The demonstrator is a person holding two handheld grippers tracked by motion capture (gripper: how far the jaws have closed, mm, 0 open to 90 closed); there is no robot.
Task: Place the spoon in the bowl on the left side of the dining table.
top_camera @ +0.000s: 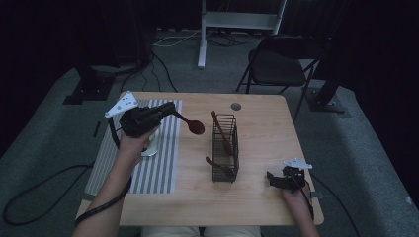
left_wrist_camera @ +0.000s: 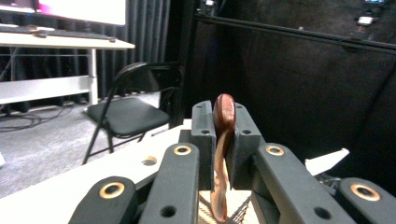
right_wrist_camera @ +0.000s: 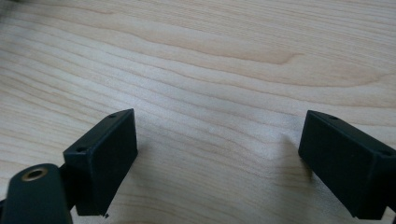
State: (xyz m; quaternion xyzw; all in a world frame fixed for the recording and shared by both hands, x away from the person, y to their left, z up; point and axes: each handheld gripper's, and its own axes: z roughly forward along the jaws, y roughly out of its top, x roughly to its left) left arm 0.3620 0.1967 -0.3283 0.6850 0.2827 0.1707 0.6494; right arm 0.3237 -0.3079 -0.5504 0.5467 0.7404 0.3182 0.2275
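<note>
My left gripper (top_camera: 170,109) hovers over the striped mat's right edge, shut on the handle of a dark red-brown spoon (top_camera: 190,123). The spoon's bowl points toward the black wire basket (top_camera: 225,148) to its right. In the left gripper view the spoon (left_wrist_camera: 223,154) stands edge-on, pinched between the two black pads. Several brown utensils lean inside the basket. My right gripper (top_camera: 271,178) rests low near the table's front right corner. In the right gripper view its jaws (right_wrist_camera: 217,158) stand wide apart over bare wood with nothing between them.
A grey-and-white striped mat (top_camera: 143,163) covers the table's left part, with a white dish (top_camera: 150,144) on it under the left hand. A round cable hole (top_camera: 236,106) lies near the far edge. A black folding chair (top_camera: 279,64) stands beyond the table.
</note>
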